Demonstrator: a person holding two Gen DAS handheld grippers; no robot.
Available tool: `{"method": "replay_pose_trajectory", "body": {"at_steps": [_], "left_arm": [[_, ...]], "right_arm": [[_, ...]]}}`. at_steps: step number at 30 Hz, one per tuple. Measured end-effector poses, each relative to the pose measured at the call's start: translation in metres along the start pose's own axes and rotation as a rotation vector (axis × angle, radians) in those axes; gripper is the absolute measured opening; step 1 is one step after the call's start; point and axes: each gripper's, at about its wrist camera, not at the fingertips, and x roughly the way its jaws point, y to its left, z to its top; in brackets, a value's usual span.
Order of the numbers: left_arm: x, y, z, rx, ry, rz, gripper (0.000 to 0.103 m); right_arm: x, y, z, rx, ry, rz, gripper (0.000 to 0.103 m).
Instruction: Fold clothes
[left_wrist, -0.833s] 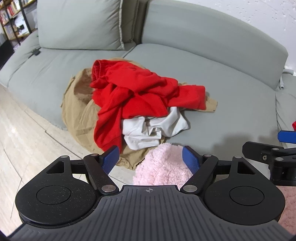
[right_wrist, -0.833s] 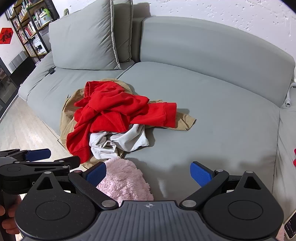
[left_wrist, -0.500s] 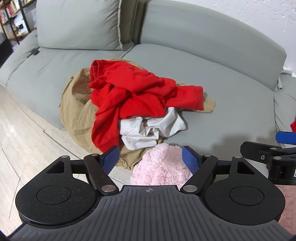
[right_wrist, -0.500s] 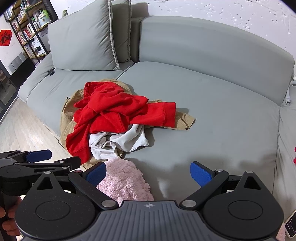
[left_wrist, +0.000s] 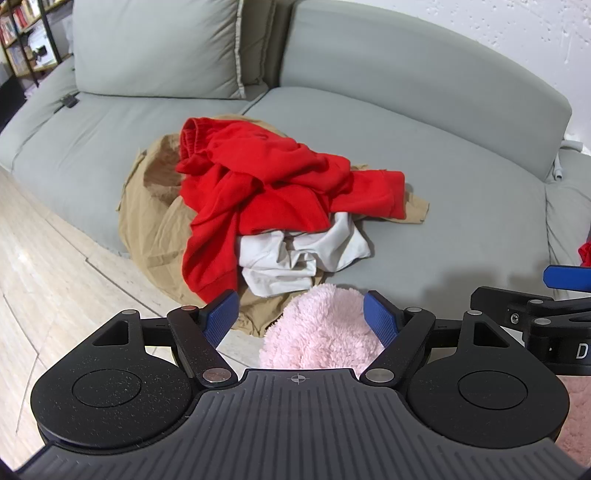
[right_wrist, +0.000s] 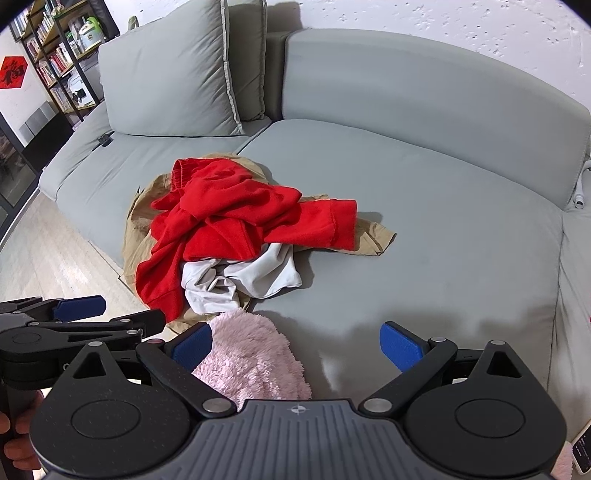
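A pile of clothes lies on the grey sofa: a red garment (left_wrist: 266, 184) on top, a white garment (left_wrist: 295, 258) under it and a tan garment (left_wrist: 151, 225) beneath, hanging over the seat edge. A pink fluffy item (left_wrist: 325, 328) lies at the near edge. My left gripper (left_wrist: 301, 319) is open, its blue pads on either side of the pink item's top. My right gripper (right_wrist: 295, 345) is open, wide, over the seat front; the pink item (right_wrist: 251, 362) lies by its left pad. The pile also shows in the right wrist view (right_wrist: 236, 225).
The grey sofa (right_wrist: 443, 229) has a back cushion (right_wrist: 170, 85) at the left. A bookshelf (right_wrist: 55, 48) stands far left. Pale wood floor (left_wrist: 44, 266) runs in front of the sofa. A white cable (right_wrist: 580, 192) lies at the sofa's right end.
Both views have shifted slightly; the pile sits a little lower left in the left wrist view. Both grippers stay open and the clothes have not moved.
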Motion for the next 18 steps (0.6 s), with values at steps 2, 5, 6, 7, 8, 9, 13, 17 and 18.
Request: {"method": "replay_pose_trajectory", "body": {"at_steps": [2, 5, 6, 7, 8, 9, 13, 17, 18], "left_arm": [[-0.0011, -0.0002, 0.0009, 0.0, -0.001, -0.001, 0.079], [-0.0009, -0.0003, 0.0018, 0.0, -0.002, -0.001, 0.079], [-0.0012, -0.0003, 0.0017, -0.001, -0.002, -0.001, 0.079], [-0.0011, -0.0004, 0.0018, -0.001, -0.002, 0.0, 0.079], [-0.0011, -0.0005, 0.0019, -0.001, -0.002, 0.0, 0.079], [-0.001, -0.0007, 0.0019, -0.001, -0.002, 0.001, 0.079], [-0.0004, -0.001, 0.0018, -0.002, -0.001, 0.002, 0.079], [-0.0003, 0.0001, 0.0017, -0.005, -0.001, 0.004, 0.079], [-0.0004, 0.0004, 0.0014, -0.005, -0.002, 0.006, 0.079]], "right_arm": [[-0.0007, 0.0014, -0.001, 0.0, 0.001, 0.001, 0.098], [0.0037, 0.0007, 0.0004, 0.0, 0.007, 0.002, 0.098], [0.0039, 0.0006, 0.001, 0.0, 0.008, 0.003, 0.098], [0.0038, 0.0011, 0.0005, 0.0, 0.008, 0.003, 0.098], [0.0036, 0.0016, -0.0002, 0.001, 0.008, 0.003, 0.098], [0.0035, 0.0022, -0.001, 0.001, 0.008, 0.003, 0.098], [0.0048, 0.0012, 0.0001, 0.003, 0.015, 0.006, 0.098], [0.0057, 0.0002, 0.0014, 0.001, 0.018, 0.009, 0.098], [0.0061, -0.0001, 0.0014, 0.002, 0.018, 0.009, 0.098]]}}
